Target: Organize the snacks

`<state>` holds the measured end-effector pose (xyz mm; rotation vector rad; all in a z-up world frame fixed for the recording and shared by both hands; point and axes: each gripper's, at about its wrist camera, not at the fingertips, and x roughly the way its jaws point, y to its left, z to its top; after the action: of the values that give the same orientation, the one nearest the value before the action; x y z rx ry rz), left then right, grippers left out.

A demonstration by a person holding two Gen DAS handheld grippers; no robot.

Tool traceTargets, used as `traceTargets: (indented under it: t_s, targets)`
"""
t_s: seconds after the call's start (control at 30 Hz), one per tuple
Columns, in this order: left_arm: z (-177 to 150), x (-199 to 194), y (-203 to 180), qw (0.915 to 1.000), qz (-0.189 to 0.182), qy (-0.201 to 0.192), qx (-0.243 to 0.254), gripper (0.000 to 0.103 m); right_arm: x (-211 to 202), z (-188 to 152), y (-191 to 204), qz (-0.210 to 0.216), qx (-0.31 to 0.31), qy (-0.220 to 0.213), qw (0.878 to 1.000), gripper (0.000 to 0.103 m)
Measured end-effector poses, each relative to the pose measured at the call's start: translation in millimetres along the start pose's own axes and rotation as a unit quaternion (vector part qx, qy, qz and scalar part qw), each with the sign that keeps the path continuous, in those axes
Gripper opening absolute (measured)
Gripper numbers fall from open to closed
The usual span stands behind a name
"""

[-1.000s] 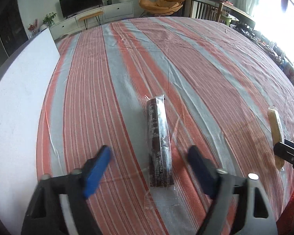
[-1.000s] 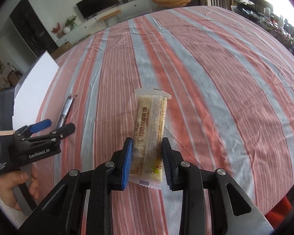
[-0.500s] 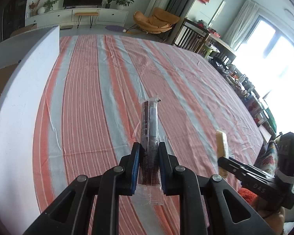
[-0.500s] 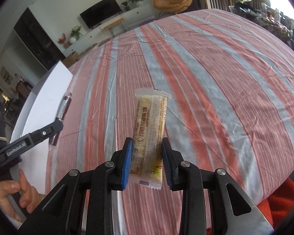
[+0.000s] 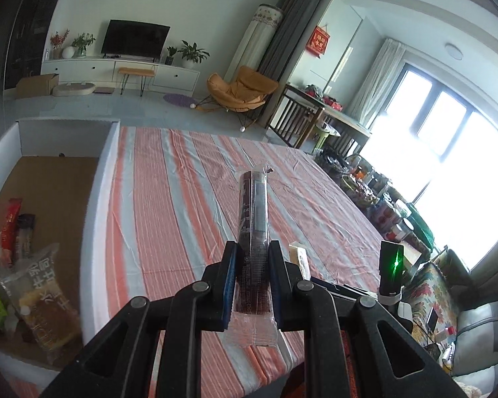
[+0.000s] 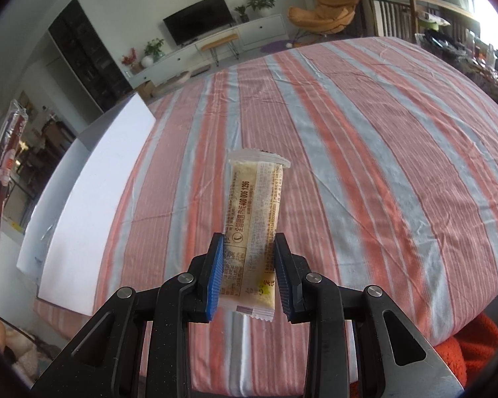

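Note:
My left gripper (image 5: 251, 277) is shut on a long dark brown snack bar (image 5: 253, 222) in clear wrap and holds it up above the striped table. The same bar (image 6: 8, 152) shows at the far left of the right wrist view. My right gripper (image 6: 249, 277) is shut on a pale yellow snack bar (image 6: 254, 212) and holds it above the table. Its tip (image 5: 298, 258) shows beside the left gripper. A white box (image 5: 96, 205) with a cardboard floor stands at the table's left side and holds several snack packets (image 5: 33, 285).
The red and grey striped tablecloth (image 6: 365, 152) covers the table. The white box wall (image 6: 93, 199) rises along the table's left edge. A cluttered side table (image 5: 375, 199) and windows lie to the right. A TV cabinet and an orange chair stand far behind.
The left gripper closed on the dark bar and lifted it off the table, then tilted up so the box's inside shows. The right gripper kept its yellow bar and rose a little.

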<state>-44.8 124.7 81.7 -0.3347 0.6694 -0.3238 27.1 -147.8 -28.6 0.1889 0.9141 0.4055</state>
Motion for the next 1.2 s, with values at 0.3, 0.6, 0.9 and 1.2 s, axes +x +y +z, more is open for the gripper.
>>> traceTargets:
  t_s: [0.3, 0.6, 0.9, 1.2]
  targets:
    - [13, -73, 103, 0.99, 0.111, -0.054, -0.068, 0.018, -17, 36, 120, 0.112, -0.093, -0.011, 0.989, 0.031]
    - [-13, -80, 201, 0.9655, 0.23, -0.045, -0.114, 0.018, 27, 47, 248, 0.211, -0.171, 0.064, 0.96, 0.031]
    - [-24, -69, 224, 0.9422, 0.311, -0.062, -0.108, 0.091, 77, 68, 280, 0.193, -0.177, 0.03, 0.965, 0.066]
    - [-17, -53, 184, 0.9048, 0.423, -0.044, -0.024, 0.103, 46, 51, 254, 0.147, -0.204, 0.003, 0.968, 0.068]
